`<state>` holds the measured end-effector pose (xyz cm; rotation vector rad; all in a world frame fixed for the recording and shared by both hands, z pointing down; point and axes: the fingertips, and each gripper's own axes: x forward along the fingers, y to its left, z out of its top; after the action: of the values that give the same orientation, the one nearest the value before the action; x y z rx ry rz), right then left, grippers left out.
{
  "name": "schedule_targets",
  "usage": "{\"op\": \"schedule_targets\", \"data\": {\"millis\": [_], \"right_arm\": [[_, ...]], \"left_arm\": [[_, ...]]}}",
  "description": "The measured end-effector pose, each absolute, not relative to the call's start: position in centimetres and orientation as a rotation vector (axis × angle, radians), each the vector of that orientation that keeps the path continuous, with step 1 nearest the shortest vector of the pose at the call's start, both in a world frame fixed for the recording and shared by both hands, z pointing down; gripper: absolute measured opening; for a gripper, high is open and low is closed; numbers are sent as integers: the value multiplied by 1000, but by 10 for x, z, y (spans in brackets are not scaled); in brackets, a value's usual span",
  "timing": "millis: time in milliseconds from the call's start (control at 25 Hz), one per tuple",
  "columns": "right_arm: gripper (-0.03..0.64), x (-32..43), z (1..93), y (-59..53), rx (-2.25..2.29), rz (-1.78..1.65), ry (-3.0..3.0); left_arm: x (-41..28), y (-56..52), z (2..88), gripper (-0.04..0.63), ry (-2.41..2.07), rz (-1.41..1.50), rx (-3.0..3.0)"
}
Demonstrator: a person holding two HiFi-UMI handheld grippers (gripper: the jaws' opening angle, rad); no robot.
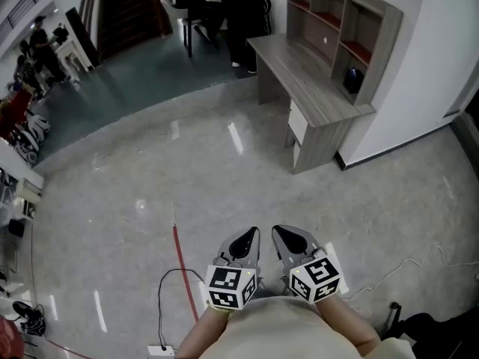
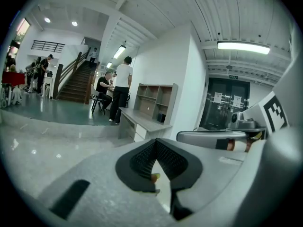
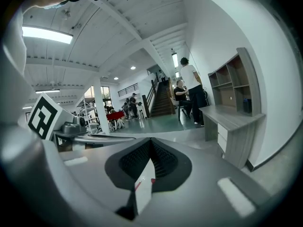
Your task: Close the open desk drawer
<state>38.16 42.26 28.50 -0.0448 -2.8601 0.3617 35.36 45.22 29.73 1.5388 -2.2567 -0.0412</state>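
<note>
A grey wooden desk (image 1: 314, 88) stands against the white wall at the upper right of the head view. Its white upper drawer (image 1: 297, 120) juts out a little from the desk's near end. Both grippers hang low over the grey floor, well short of the desk and side by side. My left gripper (image 1: 251, 235) is shut with nothing in it, and my right gripper (image 1: 280, 233) is likewise shut and empty. From the left gripper (image 2: 155, 143) view the desk (image 2: 142, 121) is small and far ahead; from the right gripper (image 3: 150, 142) view the desk (image 3: 232, 118) sits to the right.
A shelf unit (image 1: 340, 21) tops the desk, with a dark object (image 1: 353, 79) in its near bay. People stand and sit by a chair (image 1: 196, 28) beyond the desk. On the floor near me lie a red line (image 1: 180, 259), a black cable (image 1: 160, 305) and a white cable (image 1: 397, 268).
</note>
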Motion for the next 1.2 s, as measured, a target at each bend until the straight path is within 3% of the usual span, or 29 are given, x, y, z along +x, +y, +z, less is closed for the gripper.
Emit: {"op": "schedule_targets", "data": {"millis": [600, 1200], "right_arm": [[6, 336, 282, 457, -41, 361, -2858], [6, 239, 284, 393, -97, 348, -2888]], "left_arm": [[305, 483, 310, 8, -2210, -56, 1576], [207, 424, 312, 8, -2262, -72, 1536]]}}
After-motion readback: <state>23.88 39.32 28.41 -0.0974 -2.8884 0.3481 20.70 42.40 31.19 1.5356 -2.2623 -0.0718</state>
